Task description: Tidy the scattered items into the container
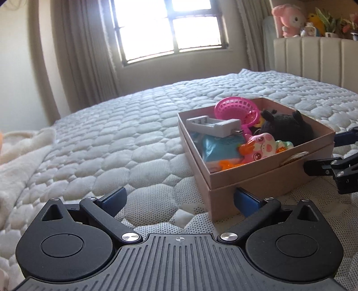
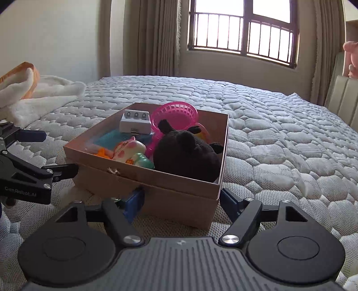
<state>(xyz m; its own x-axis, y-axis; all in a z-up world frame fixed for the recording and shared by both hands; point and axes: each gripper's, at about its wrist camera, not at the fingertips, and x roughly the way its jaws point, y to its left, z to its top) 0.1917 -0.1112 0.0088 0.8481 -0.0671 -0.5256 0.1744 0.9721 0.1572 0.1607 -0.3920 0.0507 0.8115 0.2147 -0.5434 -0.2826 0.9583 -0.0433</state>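
A pinkish-brown cardboard box (image 1: pixel 257 166) (image 2: pixel 161 179) sits on the quilted bed. Inside lie a pink plastic basket (image 1: pixel 235 107) (image 2: pixel 176 114), a grey charger (image 1: pixel 214 125) (image 2: pixel 135 123), a black plush (image 1: pixel 288 127) (image 2: pixel 185 154), a pink cat figure (image 1: pixel 259 143) (image 2: pixel 127 150) and a blue packet (image 1: pixel 219 145). My left gripper (image 1: pixel 180 200) (image 2: pixel 60 152) stands open at the box's left corner, one fingertip close to the wall. My right gripper (image 2: pixel 182 201) (image 1: pixel 320 153) is open, its blue pads either side of the box's near corner, not pressing it.
A white fluffy blanket (image 1: pixel 20 156) (image 2: pixel 47 94) is bunched at the bed's left side, with an orange-edged item (image 2: pixel 20 71) on it. A padded headboard (image 1: pixel 313 56) and a shelf of plush toys (image 1: pixel 288 20) stand at the right. Grey quilt (image 1: pixel 134 125) surrounds the box.
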